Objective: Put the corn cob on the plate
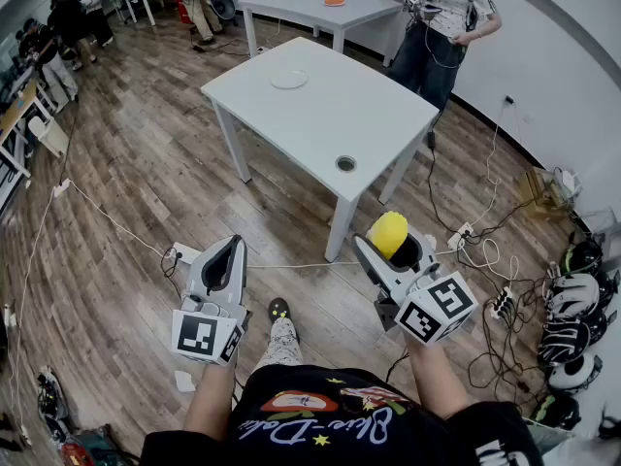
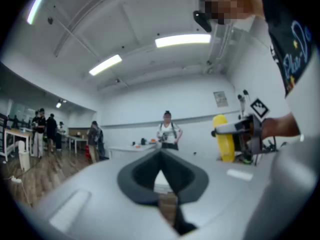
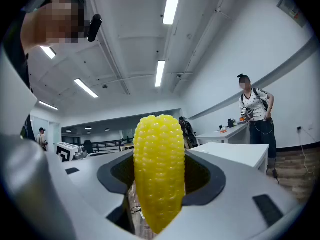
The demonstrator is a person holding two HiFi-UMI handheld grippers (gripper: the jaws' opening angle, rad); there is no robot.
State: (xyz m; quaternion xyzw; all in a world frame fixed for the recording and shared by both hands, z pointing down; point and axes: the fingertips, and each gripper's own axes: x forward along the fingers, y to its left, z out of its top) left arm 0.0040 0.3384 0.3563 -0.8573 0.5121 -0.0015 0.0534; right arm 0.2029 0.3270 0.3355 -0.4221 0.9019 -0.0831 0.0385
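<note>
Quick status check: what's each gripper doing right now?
Left gripper: closed, empty.
Right gripper: closed on the corn cob.

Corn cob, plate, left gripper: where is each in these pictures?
corn cob (image 3: 159, 174): right gripper view, middle of its kernels.
plate (image 1: 289, 80): head view, its bare centre.
left gripper (image 1: 233, 244): head view, its closed jaw tips.

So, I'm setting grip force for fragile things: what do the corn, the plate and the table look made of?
The corn looks like plastic or rubber, a toy: even bright yellow kernels, slight sheen. The plate is white and smooth; ceramic or plastic, too small to tell. The table has a matt white top, probably laminate or painted board, with a round hole.
</note>
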